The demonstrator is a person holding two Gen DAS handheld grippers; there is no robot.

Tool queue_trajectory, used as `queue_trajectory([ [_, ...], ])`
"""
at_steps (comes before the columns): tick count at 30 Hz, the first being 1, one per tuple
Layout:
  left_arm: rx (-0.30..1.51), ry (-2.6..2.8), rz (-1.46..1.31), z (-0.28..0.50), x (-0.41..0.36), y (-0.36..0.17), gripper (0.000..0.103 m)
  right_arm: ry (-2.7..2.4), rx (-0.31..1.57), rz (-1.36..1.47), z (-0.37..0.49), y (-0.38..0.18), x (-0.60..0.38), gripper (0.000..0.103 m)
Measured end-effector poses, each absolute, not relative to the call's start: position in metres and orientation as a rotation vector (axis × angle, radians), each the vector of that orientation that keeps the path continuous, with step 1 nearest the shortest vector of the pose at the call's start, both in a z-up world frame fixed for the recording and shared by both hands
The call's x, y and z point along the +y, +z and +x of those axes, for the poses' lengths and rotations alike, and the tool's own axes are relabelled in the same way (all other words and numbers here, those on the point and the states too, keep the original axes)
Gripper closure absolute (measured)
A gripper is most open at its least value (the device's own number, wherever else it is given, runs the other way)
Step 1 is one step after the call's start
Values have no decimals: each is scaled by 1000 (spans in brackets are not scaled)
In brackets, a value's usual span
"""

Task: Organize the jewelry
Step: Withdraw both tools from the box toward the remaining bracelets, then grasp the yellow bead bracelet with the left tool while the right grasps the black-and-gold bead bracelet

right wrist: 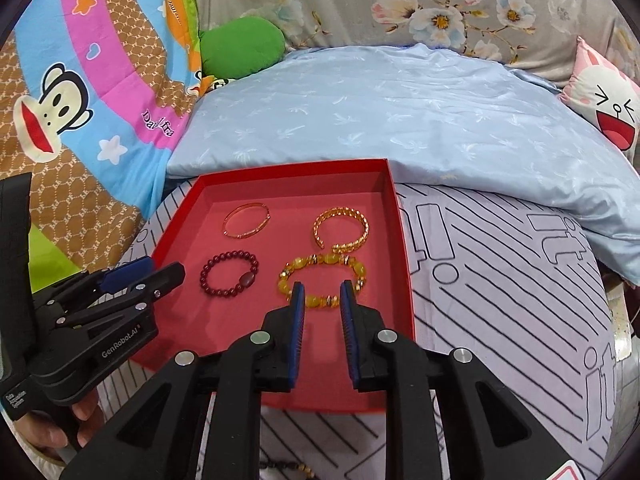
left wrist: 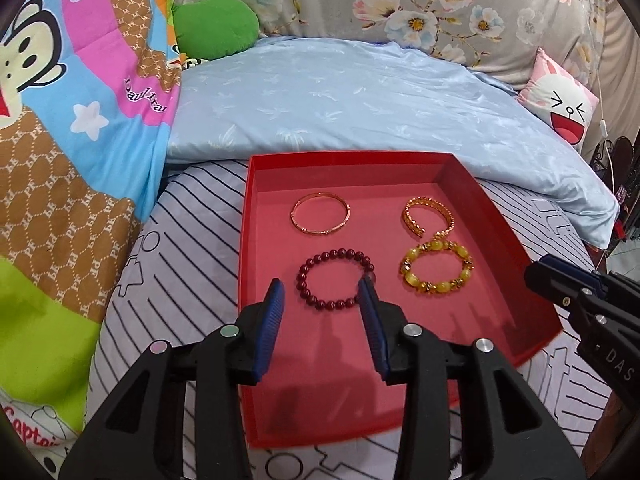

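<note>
A red tray (left wrist: 500, 216) (right wrist: 404, 248) lies on the striped bed sheet. In it lie a thin gold bangle (left wrist: 320, 213) (right wrist: 247, 220), a gold open cuff (left wrist: 428, 216) (right wrist: 341, 229), a dark red bead bracelet (left wrist: 335, 279) (right wrist: 229, 274) and a yellow bead bracelet (left wrist: 437, 267) (right wrist: 322, 280). My left gripper (left wrist: 322, 286) (right wrist: 132, 272) is open and empty, just above the near side of the red bead bracelet. My right gripper (right wrist: 321, 290) (left wrist: 536, 276) is open and empty, over the near side of the yellow bead bracelet.
A light blue duvet (left wrist: 340, 100) lies folded behind the tray. A cartoon monkey blanket (left wrist: 60, 140) rises on the left. A green cushion (left wrist: 216, 26) and a pink bunny pillow (left wrist: 560, 100) sit at the back. A dark beaded piece (right wrist: 284, 465) shows at the bottom edge.
</note>
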State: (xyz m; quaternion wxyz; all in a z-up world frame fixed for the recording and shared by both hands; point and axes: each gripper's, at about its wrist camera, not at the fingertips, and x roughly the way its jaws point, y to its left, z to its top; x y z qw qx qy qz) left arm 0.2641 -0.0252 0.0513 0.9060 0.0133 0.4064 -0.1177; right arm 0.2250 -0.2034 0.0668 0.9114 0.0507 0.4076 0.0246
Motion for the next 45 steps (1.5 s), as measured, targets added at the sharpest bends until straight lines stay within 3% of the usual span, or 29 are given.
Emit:
queue_trajectory([
  [9, 820, -263, 20, 205, -16, 65, 64, 49, 843, 131, 167, 69, -203, 84],
  [23, 935, -293, 65, 121, -13, 17, 62, 23, 923, 138, 93, 38, -205, 84],
  [40, 956, -288, 96, 93, -19, -11, 62, 34, 984, 137, 77, 13, -195, 84],
  [42, 946, -293, 99, 92, -20, -11, 66, 38, 984, 129, 82, 12, -192, 84],
  [45, 945, -310, 90, 91, -20, -10, 79, 37, 983, 119, 91, 10, -188, 75],
])
